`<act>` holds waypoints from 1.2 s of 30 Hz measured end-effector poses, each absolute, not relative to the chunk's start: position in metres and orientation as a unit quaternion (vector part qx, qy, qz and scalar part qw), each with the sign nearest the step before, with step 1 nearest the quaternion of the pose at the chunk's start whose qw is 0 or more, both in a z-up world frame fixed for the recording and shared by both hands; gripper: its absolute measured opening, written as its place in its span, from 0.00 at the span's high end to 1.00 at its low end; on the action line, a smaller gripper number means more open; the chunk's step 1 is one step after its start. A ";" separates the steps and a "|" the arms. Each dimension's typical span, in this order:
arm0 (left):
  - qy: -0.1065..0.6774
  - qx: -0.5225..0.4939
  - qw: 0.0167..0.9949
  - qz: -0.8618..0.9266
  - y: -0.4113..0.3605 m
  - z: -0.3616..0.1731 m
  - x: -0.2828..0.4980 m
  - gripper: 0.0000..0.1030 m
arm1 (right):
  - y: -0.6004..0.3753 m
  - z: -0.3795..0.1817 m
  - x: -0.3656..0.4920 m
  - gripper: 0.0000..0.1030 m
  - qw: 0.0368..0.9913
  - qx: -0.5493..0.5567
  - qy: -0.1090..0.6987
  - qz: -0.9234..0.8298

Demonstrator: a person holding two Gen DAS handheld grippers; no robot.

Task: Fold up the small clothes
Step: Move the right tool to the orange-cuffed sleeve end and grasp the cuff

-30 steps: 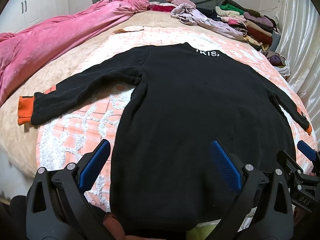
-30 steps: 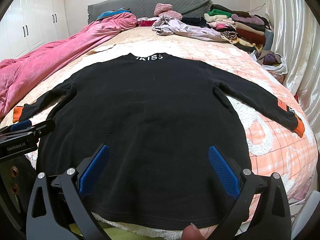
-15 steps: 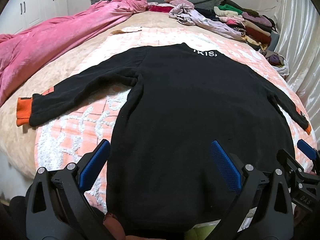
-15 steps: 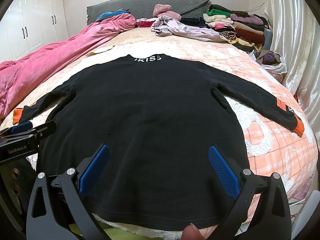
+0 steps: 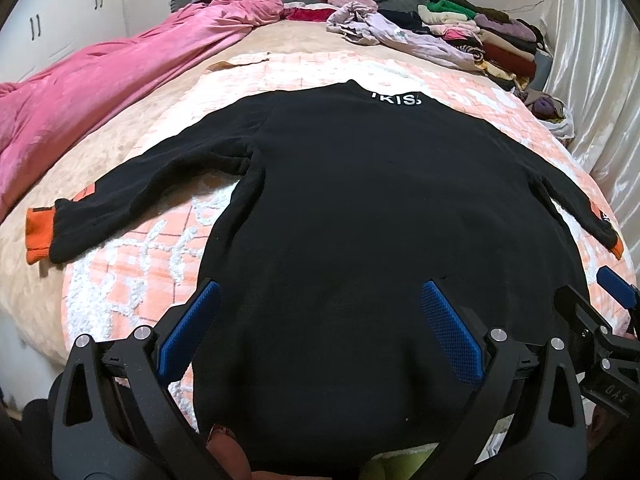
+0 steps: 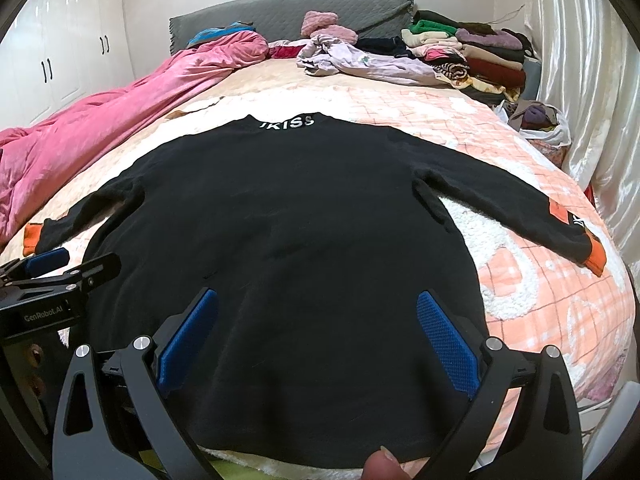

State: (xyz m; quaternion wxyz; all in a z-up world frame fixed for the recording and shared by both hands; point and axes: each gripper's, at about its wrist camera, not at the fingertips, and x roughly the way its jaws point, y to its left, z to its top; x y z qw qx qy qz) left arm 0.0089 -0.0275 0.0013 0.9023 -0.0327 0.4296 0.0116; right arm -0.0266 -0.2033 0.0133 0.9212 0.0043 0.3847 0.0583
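Black sweater (image 5: 360, 208) lies flat on the bed (image 6: 540, 292), sleeves spread wide, collar at the far end. Left claw (image 5: 320, 332) and right claw (image 6: 318, 336) both spread open above its hem, pinching nothing.

the bed (image 6: 280, 76) carries a peach checked blanket (image 6: 552, 304) with a black sweater (image 6: 296, 216) spread flat on it, a pink quilt (image 6: 120, 120) alongside, clothes piled (image 6: 472, 52) near the headboard.

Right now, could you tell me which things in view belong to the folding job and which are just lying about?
Job: black sweater, left gripper, right gripper, both open.

Lying about: pink duvet, lilac garment, stacked clothes, bag.
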 end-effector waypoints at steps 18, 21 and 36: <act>0.433 -0.020 0.901 0.002 -0.053 0.000 0.039 0.09 | -0.272 0.015 0.002 0.04 0.930 0.042 0.366 -0.011; 0.436 -0.023 0.900 0.000 -0.057 0.000 0.047 0.09 | -0.291 0.016 0.008 0.04 0.930 0.051 0.361 -0.033; 0.445 -0.014 0.895 -0.008 -0.080 -0.002 0.109 0.09 | -0.414 0.010 0.030 0.04 0.917 0.100 0.345 -0.175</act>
